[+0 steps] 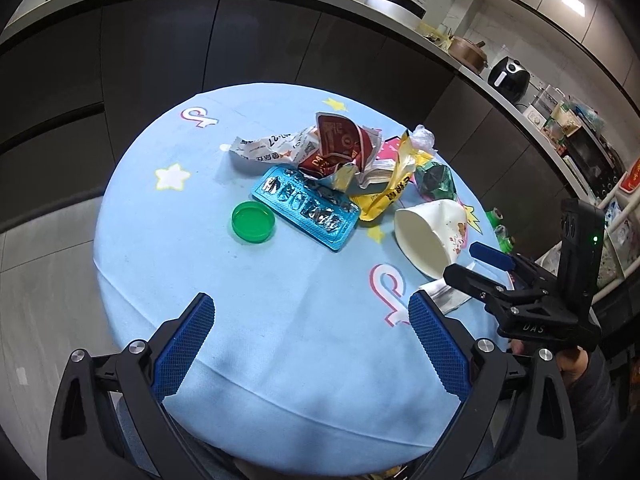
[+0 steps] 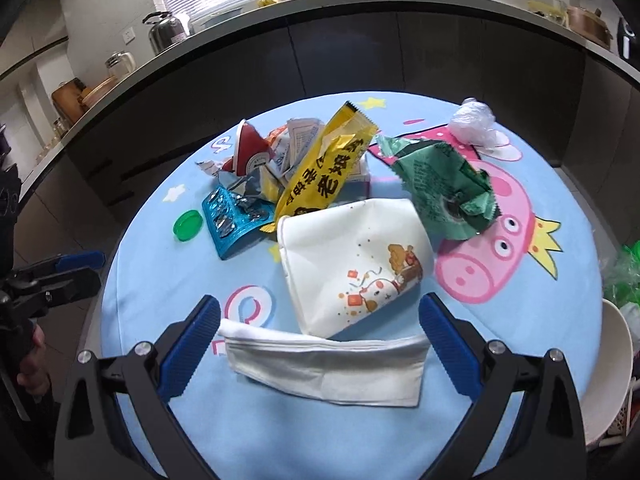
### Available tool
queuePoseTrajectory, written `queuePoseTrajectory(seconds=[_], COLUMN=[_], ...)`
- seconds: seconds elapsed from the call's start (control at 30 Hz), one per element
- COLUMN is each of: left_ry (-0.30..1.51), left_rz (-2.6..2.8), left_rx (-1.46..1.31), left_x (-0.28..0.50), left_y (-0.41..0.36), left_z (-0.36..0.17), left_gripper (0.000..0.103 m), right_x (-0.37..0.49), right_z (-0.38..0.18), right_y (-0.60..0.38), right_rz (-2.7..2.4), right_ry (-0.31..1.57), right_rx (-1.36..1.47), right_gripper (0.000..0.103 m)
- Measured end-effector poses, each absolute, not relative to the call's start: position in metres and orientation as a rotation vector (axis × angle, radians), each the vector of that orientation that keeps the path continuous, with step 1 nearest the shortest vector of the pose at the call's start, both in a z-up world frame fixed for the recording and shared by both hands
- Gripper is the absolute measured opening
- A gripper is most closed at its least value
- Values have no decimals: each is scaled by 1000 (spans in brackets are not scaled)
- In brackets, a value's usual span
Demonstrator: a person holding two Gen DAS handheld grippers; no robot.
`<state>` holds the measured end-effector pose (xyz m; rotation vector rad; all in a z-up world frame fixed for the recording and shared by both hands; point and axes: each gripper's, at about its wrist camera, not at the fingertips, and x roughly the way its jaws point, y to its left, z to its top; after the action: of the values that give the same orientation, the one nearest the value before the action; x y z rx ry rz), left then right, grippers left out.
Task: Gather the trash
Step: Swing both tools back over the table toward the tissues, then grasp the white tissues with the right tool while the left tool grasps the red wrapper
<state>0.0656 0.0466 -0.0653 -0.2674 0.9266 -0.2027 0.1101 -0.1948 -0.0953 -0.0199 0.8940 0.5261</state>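
2 grippers hover over the blue-clothed counter (image 1: 280, 320), both with jaws apart and empty. The left gripper (image 1: 312, 340) faces bare cloth, with the green cap (image 1: 253, 223) and blue blister pack (image 1: 306, 210) farther ahead. The right gripper (image 2: 320, 344) straddles a white folded wrapper (image 2: 328, 368), which touches the crushed paper cup (image 2: 352, 264); crumpled wrappers (image 2: 320, 164) lie piled beyond.

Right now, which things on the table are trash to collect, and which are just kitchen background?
Trash on the table:
flattened paper cup
white napkin
yellow wrapper
green wrapper
blister pack
green lid
clear plastic wad

Background:
kettle
air fryer
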Motion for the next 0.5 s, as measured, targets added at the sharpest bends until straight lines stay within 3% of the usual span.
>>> queuePoseTrajectory(seconds=[0.33,0.43,0.5], left_ry=[939,944,943], left_rz=[-201,-204,-206], left_rx=[-273,-271,-269], left_x=[73,73,72], left_y=[46,44,42], left_z=[-71,-72,-71], left_gripper=[93,93,94], right_x=[84,84,90], right_z=[-101,-100,-103], right_y=[-199,-196,-192], right_rz=[608,597,579], right_ry=[968,960,962], right_rx=[-42,-89,-135], right_gripper=[95,88,75])
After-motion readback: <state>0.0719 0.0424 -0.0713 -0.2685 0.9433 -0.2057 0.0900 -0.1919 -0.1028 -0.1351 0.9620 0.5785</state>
